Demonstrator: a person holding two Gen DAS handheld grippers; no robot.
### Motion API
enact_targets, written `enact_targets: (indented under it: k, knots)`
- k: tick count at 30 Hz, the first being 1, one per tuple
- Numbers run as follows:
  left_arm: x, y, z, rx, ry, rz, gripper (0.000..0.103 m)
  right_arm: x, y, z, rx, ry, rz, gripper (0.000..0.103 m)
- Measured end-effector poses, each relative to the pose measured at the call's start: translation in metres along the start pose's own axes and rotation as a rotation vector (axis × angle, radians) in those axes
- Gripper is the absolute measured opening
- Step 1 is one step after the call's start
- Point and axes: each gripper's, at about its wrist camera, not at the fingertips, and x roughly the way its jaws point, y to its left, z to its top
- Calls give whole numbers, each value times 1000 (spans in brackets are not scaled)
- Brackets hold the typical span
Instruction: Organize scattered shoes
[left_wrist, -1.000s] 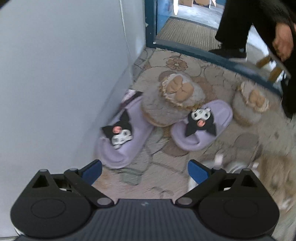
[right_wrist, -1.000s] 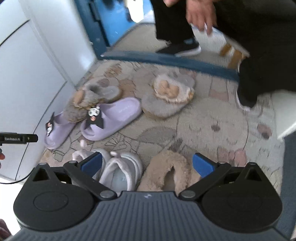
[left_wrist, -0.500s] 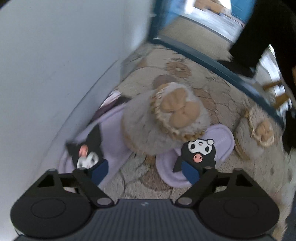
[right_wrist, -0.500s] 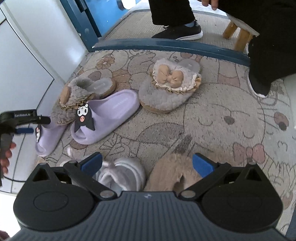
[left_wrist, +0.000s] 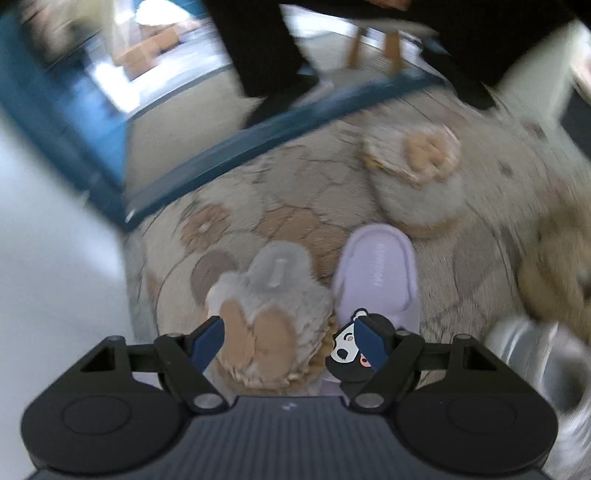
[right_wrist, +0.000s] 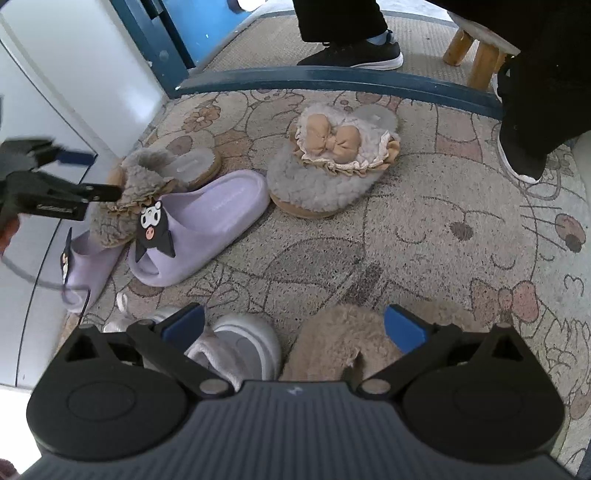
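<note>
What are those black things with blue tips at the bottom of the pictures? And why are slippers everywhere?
Those are grabbers, like big tweezers. A person holds one in each hand, and each has a little camera looking out along its two blue-tipped fingers. So one picture is the left gripper's view and the other is the right gripper's view.

On the rug lie scattered slippers: two fluffy grey ones with tan bows, two purple ones with a cartoon face, a white one and a tan furry one.

The left gripper has its fingers on either side of one grey bow slipper, but they look open, not squeezing. The right gripper is open and holds nothing. Another person's legs stand beyond the rug.
</note>
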Motion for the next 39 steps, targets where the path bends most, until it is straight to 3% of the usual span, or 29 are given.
enact_targets:
  k: [11,16,23,27,39]
  knots:
    - [38,-3,9,235,118,-82,70,-7,-12,-7,-3,13,14,103]
    - [46,-2,11,257,151,-81,66,-6,-21,-10,-4,20,18,103]
    - [59,-6,16,287,178,-82,48,-2,-34,-12,6,34,5,103]
    - [63,-7,16,271,189,-79,29,-1,-40,-12,16,40,-2,103]
    - [35,1,-1,22,77,4,19,-9,-41,-6,18,9,-12,103]
